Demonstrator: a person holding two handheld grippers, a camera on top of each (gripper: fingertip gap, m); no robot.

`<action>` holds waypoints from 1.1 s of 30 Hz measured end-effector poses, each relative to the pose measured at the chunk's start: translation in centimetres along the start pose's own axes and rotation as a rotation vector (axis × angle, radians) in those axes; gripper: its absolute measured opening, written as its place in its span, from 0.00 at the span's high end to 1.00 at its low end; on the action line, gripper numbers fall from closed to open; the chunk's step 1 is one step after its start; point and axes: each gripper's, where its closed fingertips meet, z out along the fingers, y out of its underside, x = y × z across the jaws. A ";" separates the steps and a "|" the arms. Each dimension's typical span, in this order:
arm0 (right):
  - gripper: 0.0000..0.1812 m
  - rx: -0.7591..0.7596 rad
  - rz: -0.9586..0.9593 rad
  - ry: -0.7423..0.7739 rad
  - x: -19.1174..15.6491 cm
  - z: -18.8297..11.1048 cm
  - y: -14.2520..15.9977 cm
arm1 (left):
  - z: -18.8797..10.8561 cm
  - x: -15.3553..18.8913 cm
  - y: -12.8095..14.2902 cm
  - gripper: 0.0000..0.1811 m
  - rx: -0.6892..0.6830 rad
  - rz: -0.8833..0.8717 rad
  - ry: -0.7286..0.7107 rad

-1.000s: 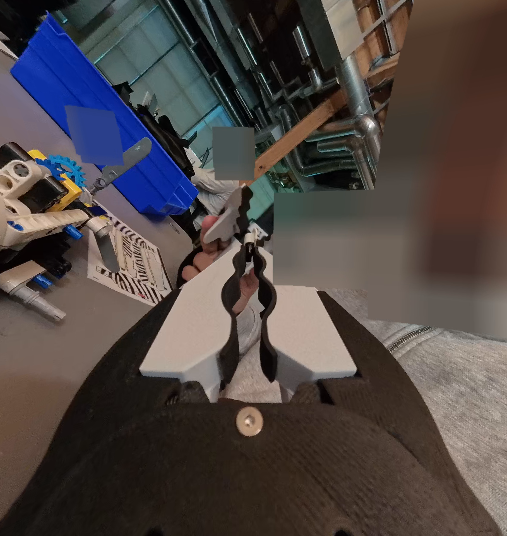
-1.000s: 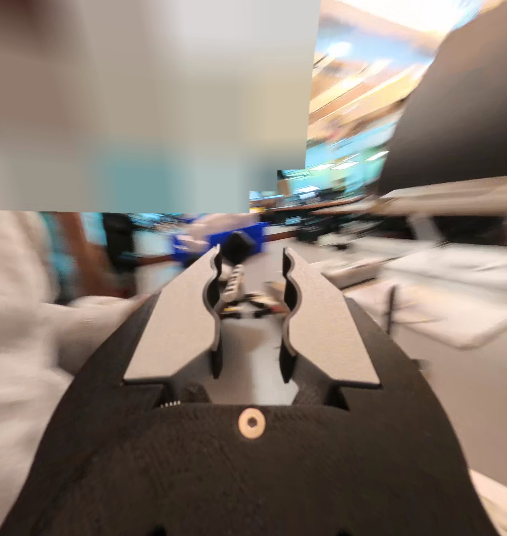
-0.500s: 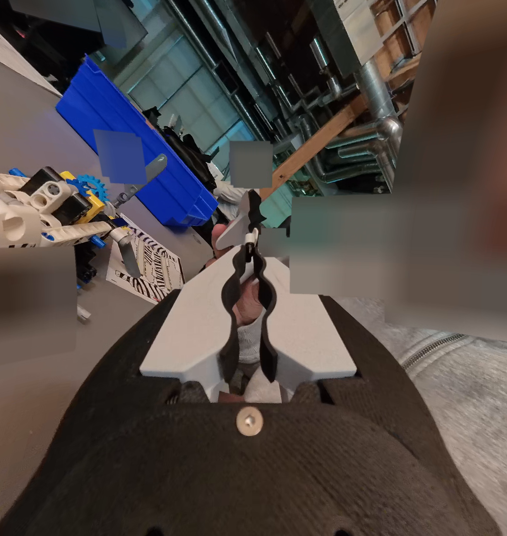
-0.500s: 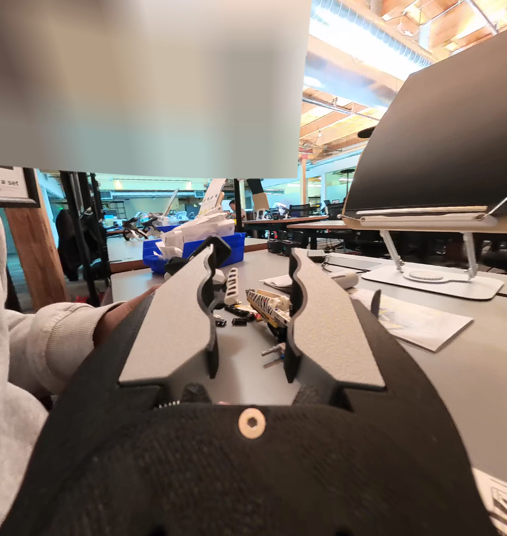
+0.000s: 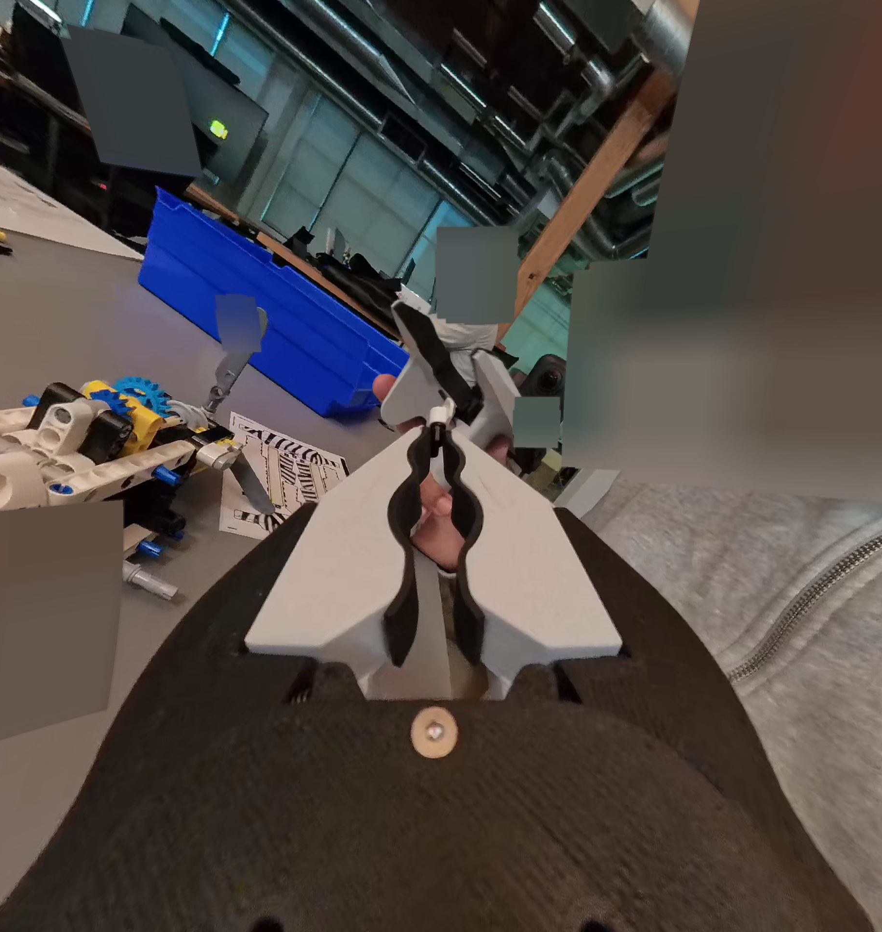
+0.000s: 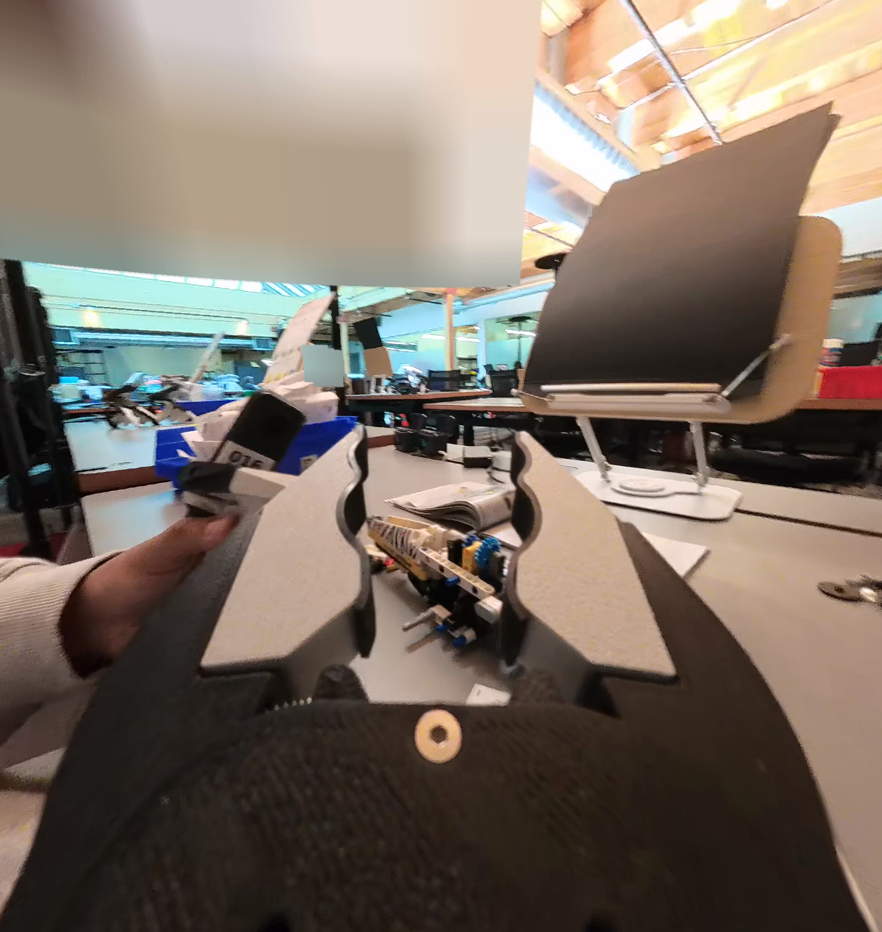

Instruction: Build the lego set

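Lego model (image 6: 438, 560), white beams, blue gear, yellow block

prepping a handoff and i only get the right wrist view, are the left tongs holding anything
observer: yes, the left tongs are shut on a small white and black piece
operator: how deep is it gripped
observer: only at the very tips, and the white end sticks out past them
operator: anything lying near the model on that side
observer: a zebra-striped sticker sheet lies flat on the table by the propeller end of the lego model
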 end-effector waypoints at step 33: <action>0.88 -0.408 0.435 -0.435 -6.0 0.1 4.6 | 0.1 0.5 1.3 1.00 -0.069 -0.147 0.076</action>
